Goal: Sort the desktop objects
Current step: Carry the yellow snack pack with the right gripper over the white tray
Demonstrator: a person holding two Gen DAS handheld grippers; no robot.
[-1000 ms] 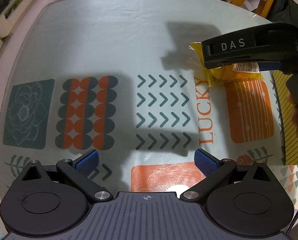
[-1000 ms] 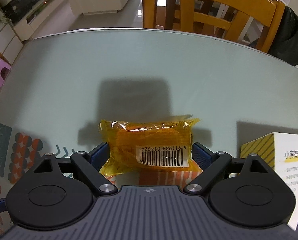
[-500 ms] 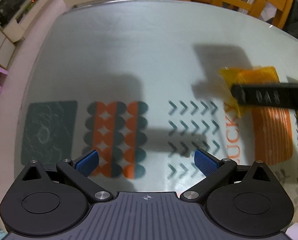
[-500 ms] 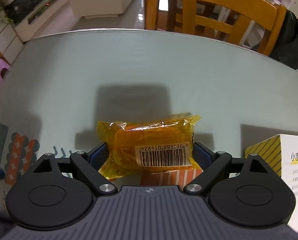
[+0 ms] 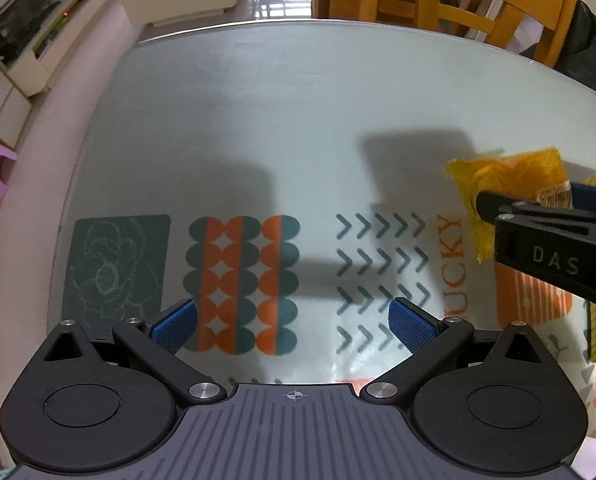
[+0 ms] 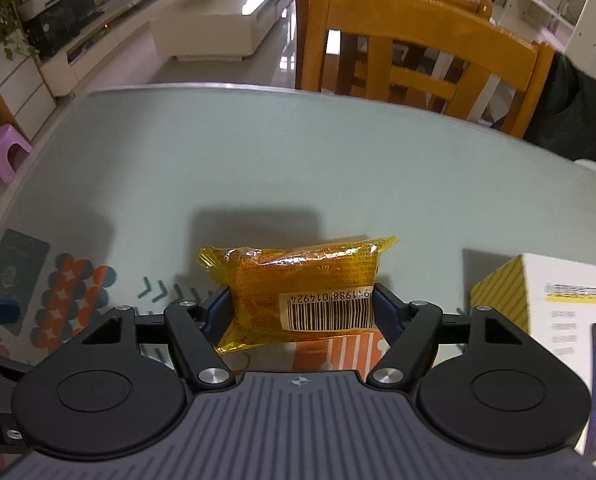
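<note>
One yellow packet (image 6: 298, 280) pinched in right hand-held gripper (image 6: 300, 312); left hand-held gripper (image 5: 293, 326) wide; seemingly one box (image 6: 570, 320).

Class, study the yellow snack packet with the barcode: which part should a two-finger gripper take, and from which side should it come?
Grip the yellow snack packet across its short width, mid-body by the barcode, coming from its long near edge. The plump filled middle fits between the jaws, as the right gripper shows; the flat crimped ends would likely slip.
</note>
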